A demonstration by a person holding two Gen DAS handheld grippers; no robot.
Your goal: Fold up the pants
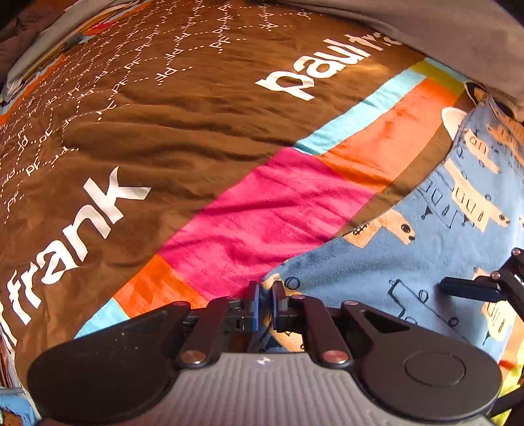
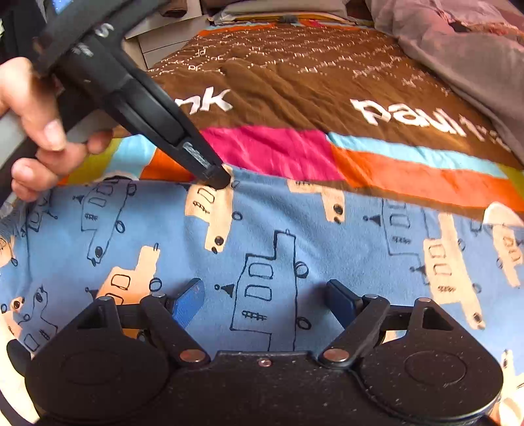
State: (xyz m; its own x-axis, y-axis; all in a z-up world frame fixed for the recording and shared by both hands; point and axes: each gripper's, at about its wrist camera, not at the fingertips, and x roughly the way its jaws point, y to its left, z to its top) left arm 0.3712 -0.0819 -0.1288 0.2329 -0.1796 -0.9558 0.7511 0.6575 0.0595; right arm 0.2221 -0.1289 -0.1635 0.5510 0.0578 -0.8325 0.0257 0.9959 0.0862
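The pants (image 2: 294,236) are light blue with drawn cars and peach patches, and lie flat on the bed. In the left wrist view they (image 1: 425,236) fill the lower right. My left gripper (image 1: 265,296) is shut on the pants' far edge; it shows in the right wrist view (image 2: 216,175) pinching that edge at a peach patch. My right gripper (image 2: 267,301) is open, jaws wide apart, low over the middle of the pants. One of its fingers (image 1: 468,288) shows at the right of the left wrist view.
The bed cover (image 1: 196,137) is brown with white lettering and pink, orange and light-blue stripes (image 2: 393,164). A grey blanket (image 2: 458,49) is bunched at the far right. Pillows (image 2: 262,13) lie at the far end.
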